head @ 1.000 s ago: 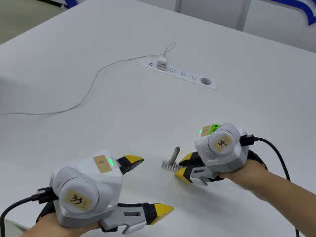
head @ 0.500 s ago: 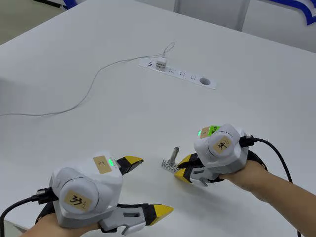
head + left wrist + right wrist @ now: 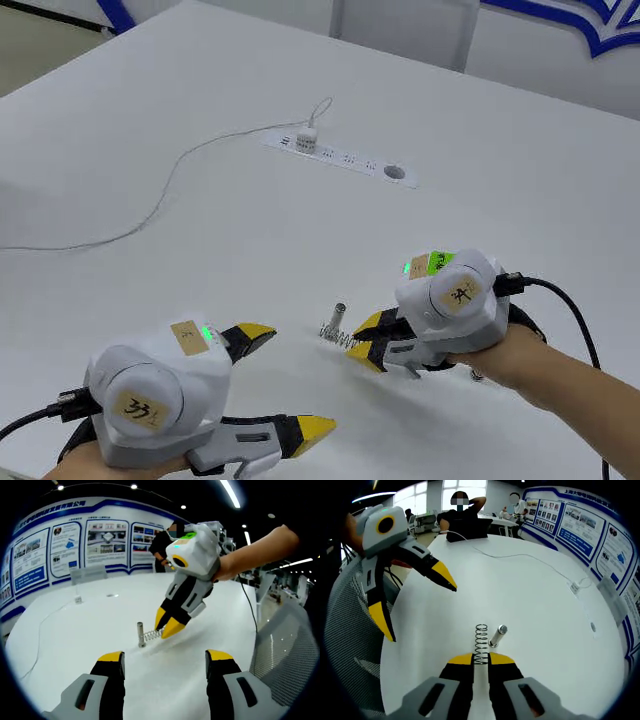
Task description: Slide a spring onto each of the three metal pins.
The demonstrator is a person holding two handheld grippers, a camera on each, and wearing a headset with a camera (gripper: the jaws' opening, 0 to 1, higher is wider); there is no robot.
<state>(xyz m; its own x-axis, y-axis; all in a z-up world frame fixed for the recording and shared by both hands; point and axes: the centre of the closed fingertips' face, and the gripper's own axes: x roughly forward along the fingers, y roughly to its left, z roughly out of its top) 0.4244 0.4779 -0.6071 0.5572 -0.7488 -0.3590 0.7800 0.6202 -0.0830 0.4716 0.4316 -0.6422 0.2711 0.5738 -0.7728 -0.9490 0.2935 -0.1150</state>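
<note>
Right gripper view: the right gripper [image 3: 480, 659] is seen almost shut, its yellow tips pinched on the near end of a spring [image 3: 480, 641]. The spring is stretched along the table [image 3: 480, 130] beside the pin [image 3: 497, 635], not over it. Against a second ago little is changed: the hold is kept, and the shift in the head view is the camera's. In the left gripper view the pin appears to stand upright. The left gripper [image 3: 298, 378] is held wide open and empty, well apart from the pin, near the table's front edge. Beyond the pin, bare tabletop is left as far as the power strip [image 3: 340, 160] and its cable [image 3: 172, 178].
</note>
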